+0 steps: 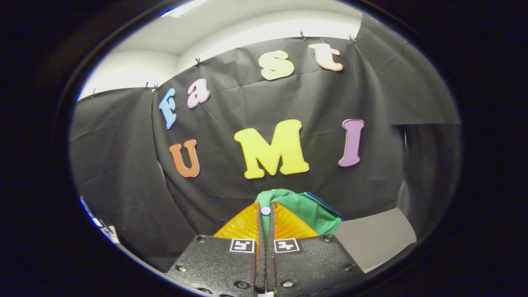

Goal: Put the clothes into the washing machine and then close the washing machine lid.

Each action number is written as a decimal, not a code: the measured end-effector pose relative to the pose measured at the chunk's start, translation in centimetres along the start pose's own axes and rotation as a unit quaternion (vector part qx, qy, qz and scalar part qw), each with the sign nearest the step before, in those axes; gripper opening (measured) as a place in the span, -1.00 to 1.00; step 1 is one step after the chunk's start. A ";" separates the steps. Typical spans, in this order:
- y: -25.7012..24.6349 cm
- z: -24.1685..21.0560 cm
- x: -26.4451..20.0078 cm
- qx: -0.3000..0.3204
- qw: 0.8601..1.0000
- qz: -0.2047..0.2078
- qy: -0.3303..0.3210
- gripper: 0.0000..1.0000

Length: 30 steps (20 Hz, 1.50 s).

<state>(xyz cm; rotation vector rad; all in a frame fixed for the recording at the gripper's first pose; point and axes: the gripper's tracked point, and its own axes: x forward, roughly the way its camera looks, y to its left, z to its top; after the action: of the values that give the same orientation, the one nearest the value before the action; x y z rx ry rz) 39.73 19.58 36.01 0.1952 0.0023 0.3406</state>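
green buttoned cloth (317,208) between jaws

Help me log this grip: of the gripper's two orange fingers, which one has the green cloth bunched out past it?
The right finger: the green garment bulges beyond its outer edge, while the left finger shows only black cloth beside it. The gripper is shut on the garment.

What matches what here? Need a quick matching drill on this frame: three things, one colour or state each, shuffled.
Things:
1. green garment
2. finger pads
3. gripper
4. button

States:
A. orange, ribbed
B. shut on the cloth
C. pale, round, at the fingertips
D. bunched, pinched between the fingers

Pairs: 1-D, 2-A, 3-B, 4-C
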 end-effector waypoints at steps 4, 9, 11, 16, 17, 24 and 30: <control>3.2 -2.9 2.5 0.016 0.999 0.022 0.024 -0.91; 6.3 -7.9 6.2 0.017 0.996 0.049 0.068 -0.91; 7.0 -10.1 8.0 0.017 0.995 0.056 0.086 -0.91; 8.5 -15.5 11.9 0.021 0.988 0.069 0.138 -0.91; 8.5 -16.5 12.7 0.024 0.986 0.070 0.148 -0.91; 7.6 -24.3 17.2 0.040 0.974 0.044 0.219 -0.91; 5.9 -30.9 19.3 0.044 0.961 0.014 0.272 -0.91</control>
<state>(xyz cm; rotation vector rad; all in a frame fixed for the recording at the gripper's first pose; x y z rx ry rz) 54.93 37.31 7.44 0.1855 0.5611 0.4144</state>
